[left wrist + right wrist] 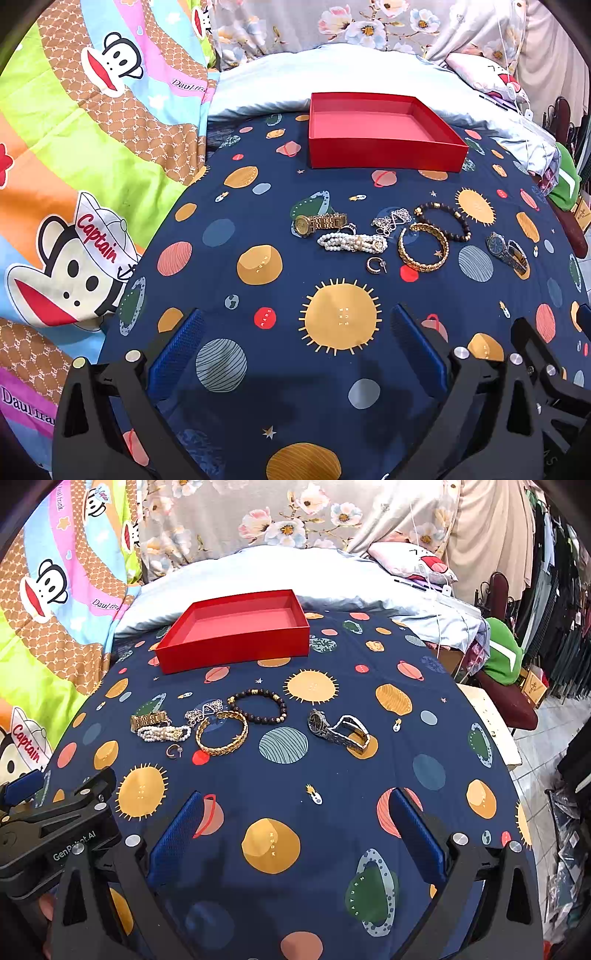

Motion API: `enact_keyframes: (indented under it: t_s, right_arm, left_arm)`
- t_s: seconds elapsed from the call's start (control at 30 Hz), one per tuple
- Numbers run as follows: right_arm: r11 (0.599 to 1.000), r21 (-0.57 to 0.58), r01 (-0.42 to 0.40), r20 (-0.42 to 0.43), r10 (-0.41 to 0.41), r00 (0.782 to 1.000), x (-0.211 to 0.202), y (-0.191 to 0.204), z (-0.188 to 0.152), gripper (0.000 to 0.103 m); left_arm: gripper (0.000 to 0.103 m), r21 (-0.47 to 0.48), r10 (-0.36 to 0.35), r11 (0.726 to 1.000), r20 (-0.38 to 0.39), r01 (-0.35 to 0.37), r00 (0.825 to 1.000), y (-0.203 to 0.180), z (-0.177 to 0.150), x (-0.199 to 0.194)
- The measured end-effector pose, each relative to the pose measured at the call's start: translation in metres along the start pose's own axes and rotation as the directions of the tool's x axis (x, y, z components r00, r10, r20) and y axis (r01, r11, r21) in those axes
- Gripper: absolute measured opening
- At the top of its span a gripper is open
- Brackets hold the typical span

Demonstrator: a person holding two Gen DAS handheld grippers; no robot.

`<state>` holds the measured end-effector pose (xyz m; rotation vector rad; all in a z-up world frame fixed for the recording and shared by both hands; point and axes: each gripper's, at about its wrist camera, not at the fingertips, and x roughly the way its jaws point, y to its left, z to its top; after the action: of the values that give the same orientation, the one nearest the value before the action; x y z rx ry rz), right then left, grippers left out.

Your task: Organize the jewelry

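The jewelry lies in a loose row on the blue planet-print sheet (258, 206) of the bed: a gold watch (317, 223), a pearl bracelet (351, 243) touching it, a small hoop earring (376, 265) just in front, a silver piece (392, 220), a gold bangle (423, 250), a dark bead bracelet (445, 220) and, apart to the right, a steel watch (338, 730). Behind the row stands the red box (384, 133), open and with nothing inside. So we judge that the task is at its beginning: no piece is moved yet, and we are at the step of choosing the first one. The next move, we think, calls for reaching forward to one piece at the edge of the row, for example the steel watch for the right side, and closing low on it, because the pieces lie flat and some touch each other. The left gripper (295, 347) and the right gripper (295, 830) both hang above the sheet, near us, tilted down toward the row, side by side. Both have the jaws wide apart and hold nothing.
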<state>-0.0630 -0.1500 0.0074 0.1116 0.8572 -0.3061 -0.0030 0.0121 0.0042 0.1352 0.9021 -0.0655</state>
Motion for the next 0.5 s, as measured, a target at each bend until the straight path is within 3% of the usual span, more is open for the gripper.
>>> enact_keyframes:
  t_s: [0.5]
  right_arm:
    - [1.000, 0.002, -0.001, -0.001, 0.001, 1.000, -0.0010, 0.0008, -0.0005, 0.098]
  left_arm:
    - [0.098, -0.001, 0.000, 1.000, 0.002, 0.000, 1.000, -0.0019, -0.0004, -0.0013]
